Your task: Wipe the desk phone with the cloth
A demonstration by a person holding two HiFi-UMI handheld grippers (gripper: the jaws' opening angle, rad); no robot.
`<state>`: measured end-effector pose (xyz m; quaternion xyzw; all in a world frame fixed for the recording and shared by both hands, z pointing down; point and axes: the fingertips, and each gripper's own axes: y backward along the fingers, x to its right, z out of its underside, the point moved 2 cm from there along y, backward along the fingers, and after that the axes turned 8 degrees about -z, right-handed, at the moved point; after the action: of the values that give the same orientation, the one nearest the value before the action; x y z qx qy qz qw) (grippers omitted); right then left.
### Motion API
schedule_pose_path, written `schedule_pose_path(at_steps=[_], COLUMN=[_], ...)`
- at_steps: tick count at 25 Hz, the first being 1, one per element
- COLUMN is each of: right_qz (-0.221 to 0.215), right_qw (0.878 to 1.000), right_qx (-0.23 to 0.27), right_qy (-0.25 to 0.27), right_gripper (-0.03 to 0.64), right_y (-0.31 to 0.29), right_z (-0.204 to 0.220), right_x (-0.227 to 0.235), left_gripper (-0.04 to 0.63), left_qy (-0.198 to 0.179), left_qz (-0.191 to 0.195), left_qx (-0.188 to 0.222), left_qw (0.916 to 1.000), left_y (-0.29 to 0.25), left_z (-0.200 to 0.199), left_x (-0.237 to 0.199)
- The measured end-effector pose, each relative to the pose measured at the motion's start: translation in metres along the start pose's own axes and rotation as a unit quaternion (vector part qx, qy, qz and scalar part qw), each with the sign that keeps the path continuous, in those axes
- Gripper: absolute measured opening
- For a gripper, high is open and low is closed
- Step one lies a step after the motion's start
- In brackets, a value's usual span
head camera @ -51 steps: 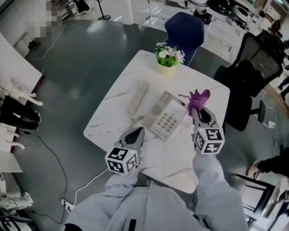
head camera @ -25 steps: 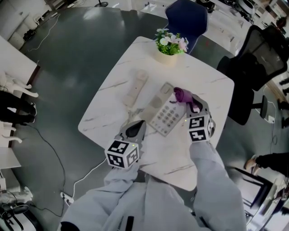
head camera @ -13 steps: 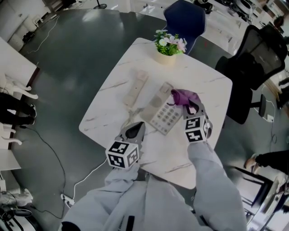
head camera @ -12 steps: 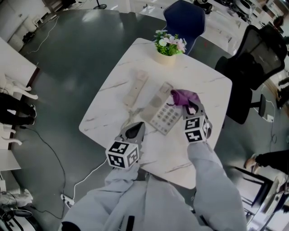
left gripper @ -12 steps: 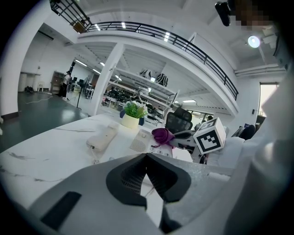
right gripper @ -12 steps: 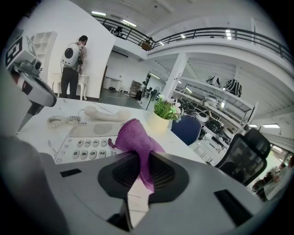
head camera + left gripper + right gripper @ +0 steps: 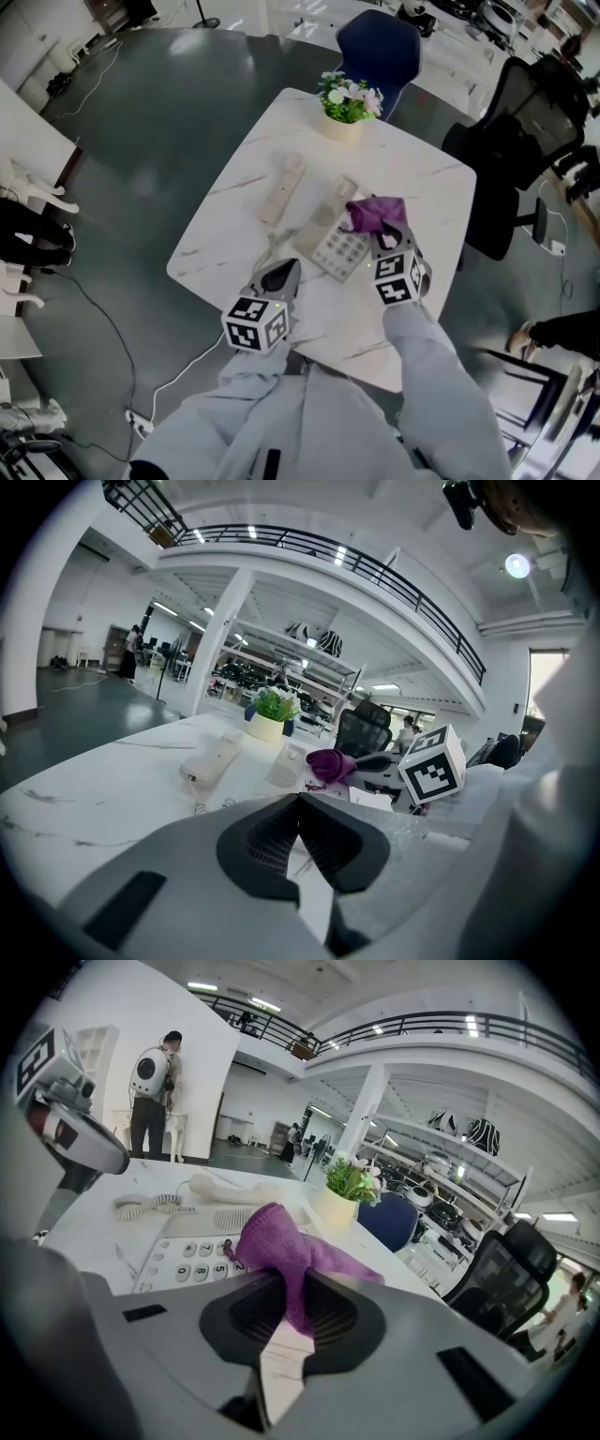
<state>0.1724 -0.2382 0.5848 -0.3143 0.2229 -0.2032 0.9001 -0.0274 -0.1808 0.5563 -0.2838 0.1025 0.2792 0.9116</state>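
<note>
The beige desk phone base [image 7: 330,244] lies in the middle of the white marble table [image 7: 422,187], with its handset [image 7: 282,187] off the hook to the left, joined by a coiled cord. My right gripper [image 7: 382,238] is shut on a purple cloth [image 7: 375,213] that rests on the base's right side over the keypad [image 7: 192,1251]. In the right gripper view the cloth [image 7: 281,1255] bunches out of the shut jaws. My left gripper [image 7: 277,279] hovers at the table's near edge, left of the phone, jaws shut and empty [image 7: 300,803].
A potted flower plant [image 7: 345,103] stands at the table's far edge. A blue chair [image 7: 380,52] is behind it and a black office chair [image 7: 520,122] to the right. A cable runs over the floor at the left.
My right gripper has carried the purple cloth down and left from above the table onto the phone base. The left gripper has stayed in place.
</note>
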Motion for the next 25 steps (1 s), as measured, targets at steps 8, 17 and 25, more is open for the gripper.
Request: schedule_pose_path(at_steps=[8,17,25], right_qz=[-0.007,-0.021,-0.032], right_qw=[1.0,1.0,0.999], right_qx=[-0.002,-0.011,-0.017], right_qy=[0.0,0.012,0.018], right_gripper=[0.039,0.039,0.04], right_y=[0.003,0.006,0.009], right_z=[0.001,0.003,0.004], right_x=[-0.013,-0.031,-0.046], left_gripper=[-0.002,-0.002,-0.002], left_qy=[0.0,0.005,0.006], left_qz=[-0.002,-0.008,-0.008], left_qx=[-0.003,-0.003,-0.004], left_qw=[1.0,0.9999,0.9999], left_y=[0.005,0.012,0.016], left_z=[0.005,0.006,0.009], left_x=[0.0,-0.003,-0.001])
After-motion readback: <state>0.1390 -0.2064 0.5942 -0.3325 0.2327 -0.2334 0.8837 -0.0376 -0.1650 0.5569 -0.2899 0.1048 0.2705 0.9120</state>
